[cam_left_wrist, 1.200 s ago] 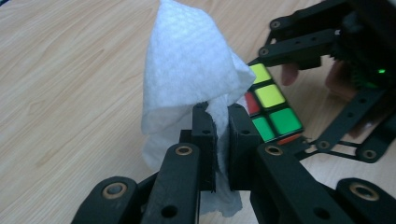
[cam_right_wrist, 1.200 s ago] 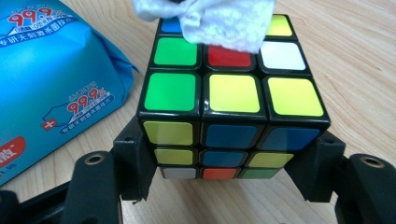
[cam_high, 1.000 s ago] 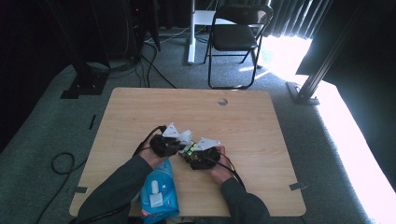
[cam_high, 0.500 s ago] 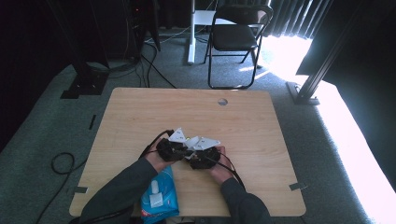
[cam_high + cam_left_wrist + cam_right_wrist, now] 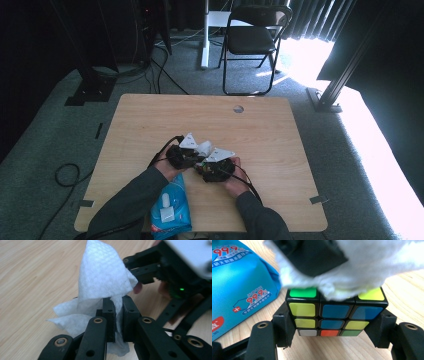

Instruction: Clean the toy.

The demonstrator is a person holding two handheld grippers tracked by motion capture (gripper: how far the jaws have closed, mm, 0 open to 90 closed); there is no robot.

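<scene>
A scrambled Rubik's cube [image 5: 335,312] sits clamped between the two black jaws of the right gripper [image 5: 335,322], one jaw pressed flat against each of its side faces; the face turned toward that gripper's camera shows yellow, blue, white, orange and green stickers, and the top face shows green at one corner and yellow at the other. A white wet wipe [image 5: 362,270] lies draped over the top of the cube, touching the upper stickers and hiding the middle of that face. In the left gripper view the same wipe [image 5: 102,287] is pinched between the jaws of the left gripper [image 5: 118,320], which are pressed together on a fold of it, so that the cloth rises in a crumpled peak above the fingertips and spills in loose folds below and to one side of them. Just beyond that peak stands the right gripper [image 5: 160,272] with its green indicator light lit. In the high view the two grippers meet almost tip to tip near the front half of the wooden table [image 5: 150,125], the left gripper [image 5: 192,156] just beside the right gripper [image 5: 206,167], with the wipe [image 5: 204,148] a small white patch between them. A blue pack of wet wipes [image 5: 239,282] lies close beside the right gripper's jaw, near the table's front edge [image 5: 170,207] under the person's left forearm [image 5: 132,202].
</scene>
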